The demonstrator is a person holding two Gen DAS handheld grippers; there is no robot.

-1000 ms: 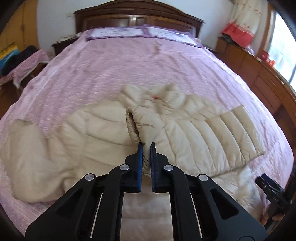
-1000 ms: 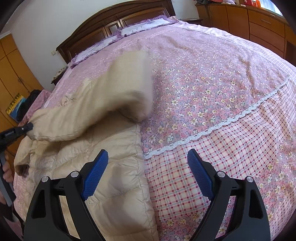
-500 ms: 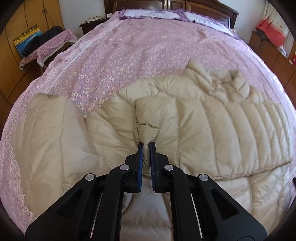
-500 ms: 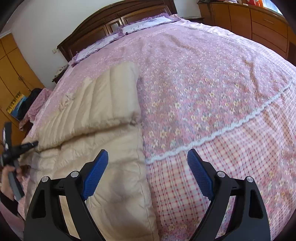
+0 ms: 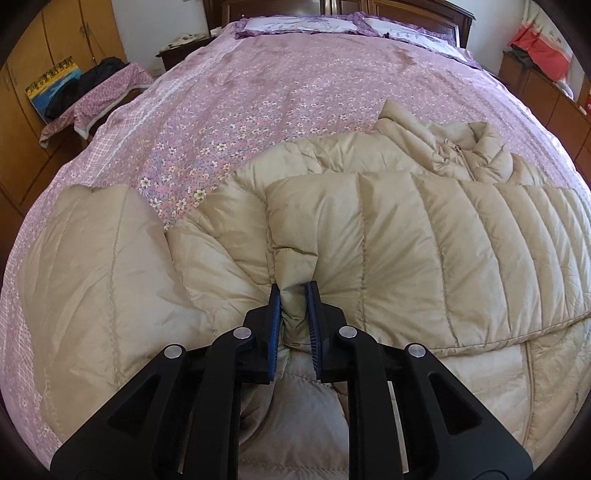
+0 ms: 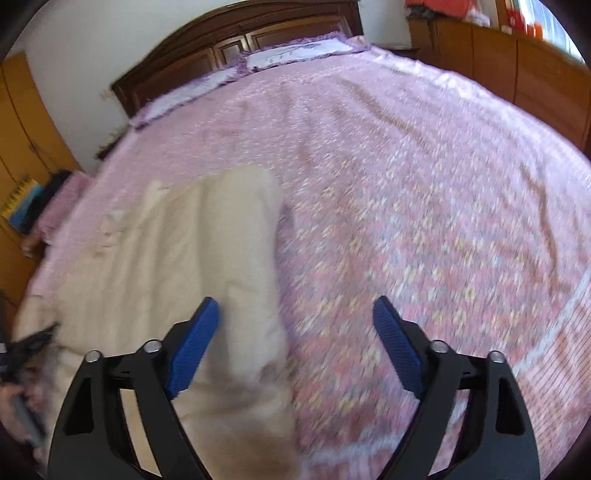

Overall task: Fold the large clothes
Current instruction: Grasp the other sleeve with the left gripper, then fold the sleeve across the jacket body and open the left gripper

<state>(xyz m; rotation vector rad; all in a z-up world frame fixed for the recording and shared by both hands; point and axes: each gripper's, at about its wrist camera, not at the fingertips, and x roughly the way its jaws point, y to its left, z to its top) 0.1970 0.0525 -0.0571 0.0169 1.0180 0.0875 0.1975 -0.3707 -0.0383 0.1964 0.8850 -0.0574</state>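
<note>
A beige quilted jacket (image 5: 424, 236) is spread on the bed (image 5: 295, 92), on the floral pink bedspread, near its foot end. One sleeve (image 5: 388, 251) is laid across the jacket's body, its cuff end pointing at the left gripper (image 5: 294, 314). The other sleeve (image 5: 96, 266) is stretched out flat to the left, on the bedspread. The collar (image 5: 476, 147) and the top of the zip are seen beyond the folded sleeve.

The left gripper is closed on a pinch of the sleeve's cuff: a narrow bunch of fabric is clamped between the two blue pads (image 5: 274, 332), and creases fan out from the grip. The gripper is held low, just above the jacket.

The right gripper (image 6: 295, 332) is spread wide and holds nothing. Its left pad (image 6: 192, 347) is seen over the jacket's edge, while its right pad (image 6: 399, 350) is seen over bare bedspread; whether either touches the cloth cannot be told.

The right wrist view is heavily blurred, so the jacket (image 6: 166, 277) appears there only as a pale mass with no seams to be made out. At that view's left edge the left gripper (image 6: 33, 341) and the hand (image 6: 18, 402) holding it are glimpsed, smeared and cut off. In the left wrist view the jacket's hem is hidden behind the gripper's black frame.

Two pillows (image 5: 303, 24) lie at the wooden headboard (image 6: 236, 40). A low stand draped in pink cloth (image 5: 99, 96) is placed beside the bed, and wooden cabinets (image 6: 517, 62) line the other side.
</note>
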